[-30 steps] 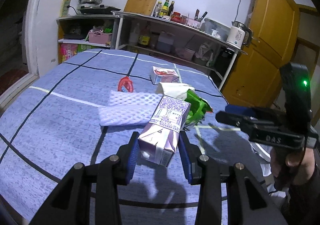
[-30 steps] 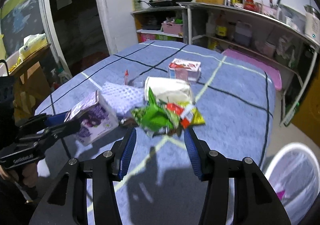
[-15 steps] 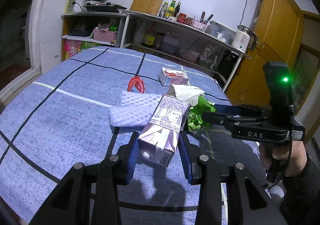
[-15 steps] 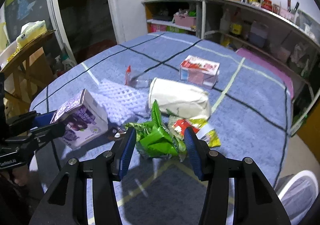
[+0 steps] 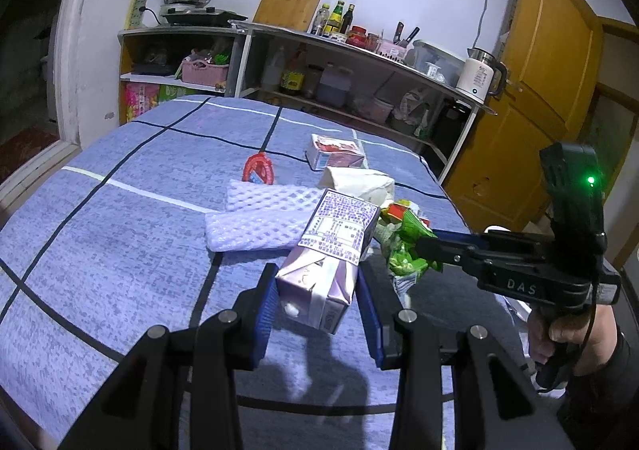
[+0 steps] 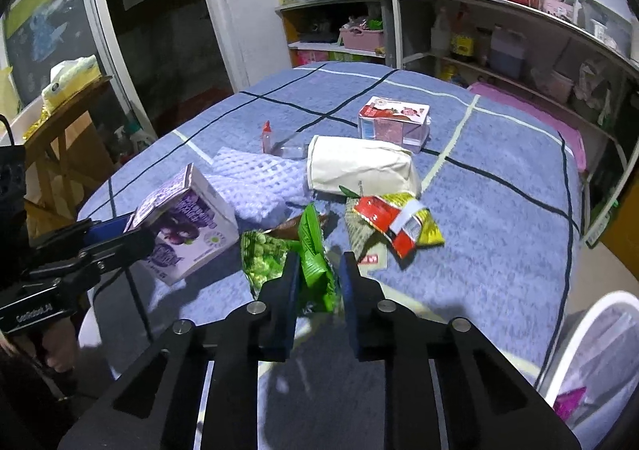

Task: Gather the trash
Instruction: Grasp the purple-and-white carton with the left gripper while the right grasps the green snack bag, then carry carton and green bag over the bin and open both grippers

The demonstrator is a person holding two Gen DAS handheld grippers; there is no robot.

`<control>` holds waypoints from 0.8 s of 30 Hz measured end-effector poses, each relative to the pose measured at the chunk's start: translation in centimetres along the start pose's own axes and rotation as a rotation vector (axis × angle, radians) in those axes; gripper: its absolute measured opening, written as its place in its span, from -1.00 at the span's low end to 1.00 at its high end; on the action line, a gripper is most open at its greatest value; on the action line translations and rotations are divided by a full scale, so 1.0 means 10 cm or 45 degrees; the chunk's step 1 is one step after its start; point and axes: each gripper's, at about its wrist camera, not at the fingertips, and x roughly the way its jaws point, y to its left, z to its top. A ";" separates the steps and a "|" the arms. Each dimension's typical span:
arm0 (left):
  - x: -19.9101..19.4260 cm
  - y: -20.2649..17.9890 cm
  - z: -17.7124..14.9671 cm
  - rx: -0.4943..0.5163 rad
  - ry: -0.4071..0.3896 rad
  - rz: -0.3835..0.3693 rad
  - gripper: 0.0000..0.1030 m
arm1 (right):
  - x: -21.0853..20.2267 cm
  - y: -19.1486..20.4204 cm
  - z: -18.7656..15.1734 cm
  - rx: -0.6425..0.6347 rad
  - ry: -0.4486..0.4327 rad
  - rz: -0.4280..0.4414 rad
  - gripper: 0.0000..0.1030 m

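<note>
While my left gripper [image 5: 317, 302] pinches the purple carton [image 5: 329, 256] by its two long sides, I see the carton's long axis running straight away from the camera, gabled top end toward me and its printed panel tilted up toward the far shelves. It hangs just above the blue checked tablecloth [image 5: 120, 234], near the table's front edge. On my right side, the right gripper [image 6: 317, 282] has just been closing, and now its blue pads are pressed onto the green snack wrapper [image 6: 315, 250], crumpled foil squeezed between them. That wrapper stands on edge, its long crease pointing away and slightly left, with a speckled green flap spilling out toward the carton. From the left wrist view I catch the same gripper coming in from the right, its tips buried in the wrapper, just beside the carton's far end. Just beyond sits a red and yellow wrapper [image 6: 397, 220], flat on the cloth, lying across the view. Behind it a white paper bag [image 6: 359, 166] lies crosswise, and a pink carton [image 6: 393, 122] rests farther back. A white foam net [image 5: 263, 216] stretches left to right behind the purple carton. A white bin rim [image 6: 583, 334] shows at lower right, off the table edge.
</note>
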 end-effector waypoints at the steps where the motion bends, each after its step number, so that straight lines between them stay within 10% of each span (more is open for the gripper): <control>1: -0.01 -0.02 0.00 0.003 -0.001 -0.002 -0.22 | -0.03 0.00 -0.01 0.004 -0.005 -0.003 -0.63; 24: -0.04 -0.90 -0.03 0.153 0.042 -0.126 -0.22 | -1.12 -0.35 -0.56 0.198 -0.186 -0.131 -0.64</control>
